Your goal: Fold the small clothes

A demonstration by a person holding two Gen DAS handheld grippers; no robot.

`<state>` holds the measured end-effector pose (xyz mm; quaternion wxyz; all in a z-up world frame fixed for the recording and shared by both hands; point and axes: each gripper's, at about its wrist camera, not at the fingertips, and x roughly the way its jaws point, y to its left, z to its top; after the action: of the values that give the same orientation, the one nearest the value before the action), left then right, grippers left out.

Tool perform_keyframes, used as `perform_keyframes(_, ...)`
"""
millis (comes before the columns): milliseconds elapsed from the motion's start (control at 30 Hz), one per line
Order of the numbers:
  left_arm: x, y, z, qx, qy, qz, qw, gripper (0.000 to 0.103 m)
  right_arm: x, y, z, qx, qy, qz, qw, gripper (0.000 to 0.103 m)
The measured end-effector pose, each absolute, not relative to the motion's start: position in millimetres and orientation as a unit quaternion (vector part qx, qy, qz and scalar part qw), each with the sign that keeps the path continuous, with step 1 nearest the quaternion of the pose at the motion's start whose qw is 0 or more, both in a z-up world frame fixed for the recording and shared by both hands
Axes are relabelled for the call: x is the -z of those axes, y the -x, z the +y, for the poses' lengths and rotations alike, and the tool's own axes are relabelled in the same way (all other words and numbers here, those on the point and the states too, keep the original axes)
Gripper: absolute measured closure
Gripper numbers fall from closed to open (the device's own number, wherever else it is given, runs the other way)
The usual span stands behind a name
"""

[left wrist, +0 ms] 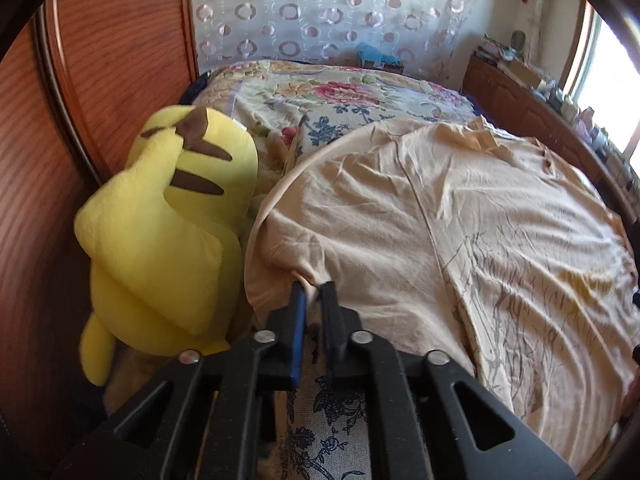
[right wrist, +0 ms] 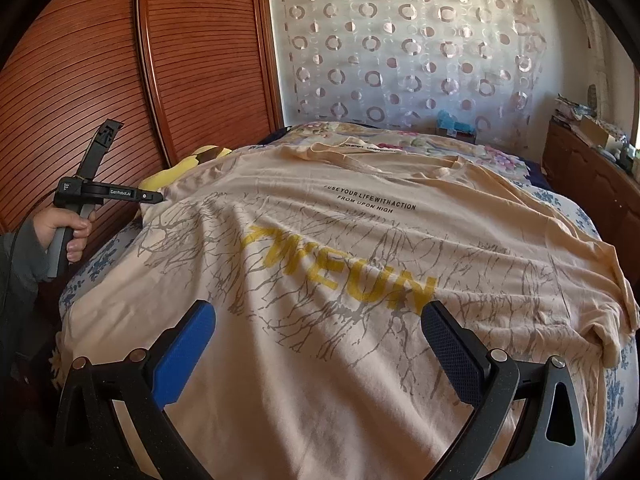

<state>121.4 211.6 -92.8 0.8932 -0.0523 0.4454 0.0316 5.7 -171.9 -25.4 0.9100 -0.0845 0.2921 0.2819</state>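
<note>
The right tongs (right wrist: 316, 344) gape apart just over the near hem of the T-shirt (right wrist: 360, 280), which lies flat on the bed (right wrist: 616, 392), its length running away from them. Farther off, the left tongs (left wrist: 314, 288) are pinched on its left sleeve edge.

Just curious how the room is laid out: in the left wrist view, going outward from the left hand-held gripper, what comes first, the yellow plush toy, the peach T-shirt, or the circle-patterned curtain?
1. Peach T-shirt: pinched in the left hand-held gripper.
2. Yellow plush toy: just left.
3. Circle-patterned curtain: far wall.
</note>
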Motion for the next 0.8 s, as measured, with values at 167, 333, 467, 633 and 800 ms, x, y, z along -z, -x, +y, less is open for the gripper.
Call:
perform_keyframes(167,64,-117,200,-0.025,0.029,0.413,0.91,0.098,27,-9,-175,-0.28,0.075,0.296,0.91,0.001)
perform_keyframes(333,33,-127,168,0.011,0.007,0.392,0.92,0.098,27,-8,-178,-0.28,0.069,0.294,0.911,0.001)
perform_keyframes(467,15,-126,128,0.056,-0.004,0.376,0.925,0.098,27,-9,-181,-0.281,0.062,0.294,0.911,0.001)
perform_keyframes(633,4,-103,103,0.088,-0.019,0.356,0.93,0.087,28,-8,-183,-0.283,0.058,0.295,0.911,0.001)
perform_keyframes(800,4,-81,103,0.09,-0.026,0.343,0.935,0.059,28,-8,-181,-0.282,0.06,0.296,0.911,0.001)
